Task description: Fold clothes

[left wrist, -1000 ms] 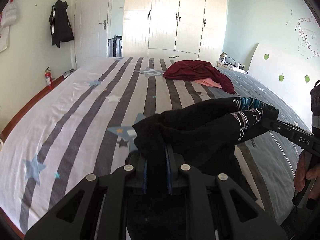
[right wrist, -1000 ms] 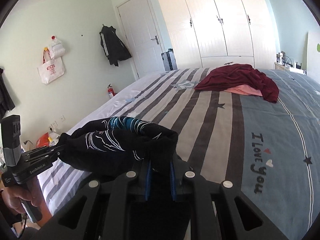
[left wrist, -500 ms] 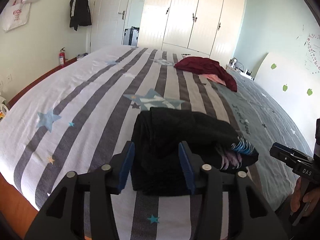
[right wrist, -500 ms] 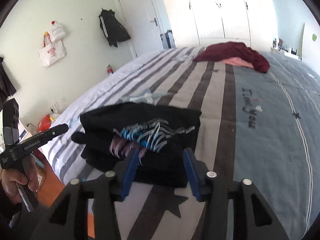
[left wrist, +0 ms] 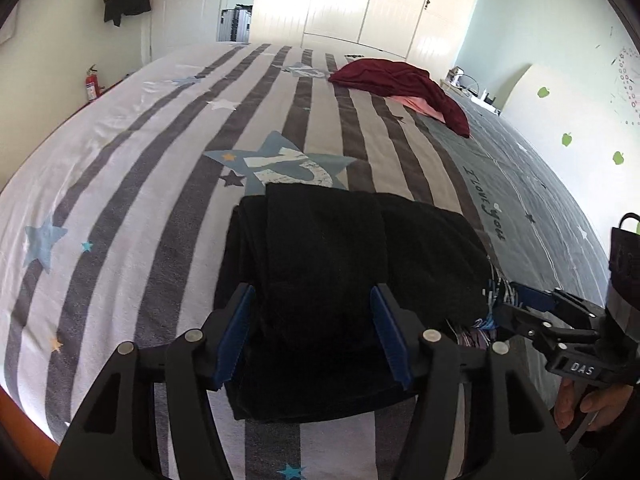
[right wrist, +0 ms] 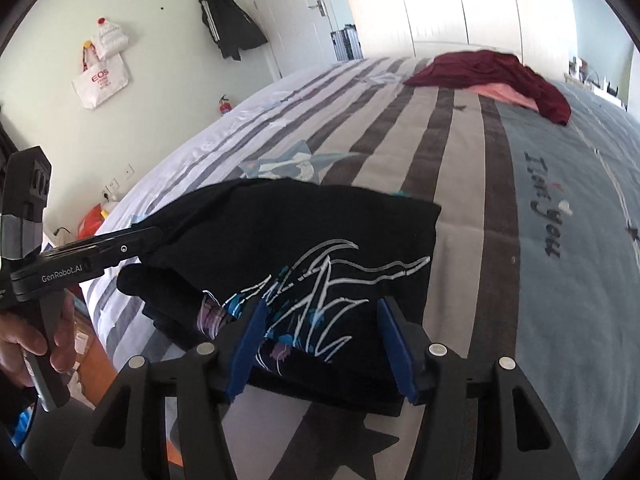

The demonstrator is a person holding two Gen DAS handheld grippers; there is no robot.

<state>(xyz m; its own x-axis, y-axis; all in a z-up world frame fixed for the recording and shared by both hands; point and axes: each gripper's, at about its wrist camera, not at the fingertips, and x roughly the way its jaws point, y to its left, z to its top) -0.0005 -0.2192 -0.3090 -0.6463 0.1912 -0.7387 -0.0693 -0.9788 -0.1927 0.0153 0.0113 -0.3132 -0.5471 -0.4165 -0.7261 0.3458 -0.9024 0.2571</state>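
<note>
So the black shirt [left wrist: 352, 280] is basically done, sitting as a folded bundle on the bed [left wrist: 120, 152] near its front edge. Still left: the maroon pile [left wrist: 400, 84] further back, over to the right. Left tongs [left wrist: 312, 340] have just closed a little but sit apart, straddling the shirt, not pinching it. Right tongs [right wrist: 324, 352] have just been opening, same deal. Both angle down at the bundle.
</note>
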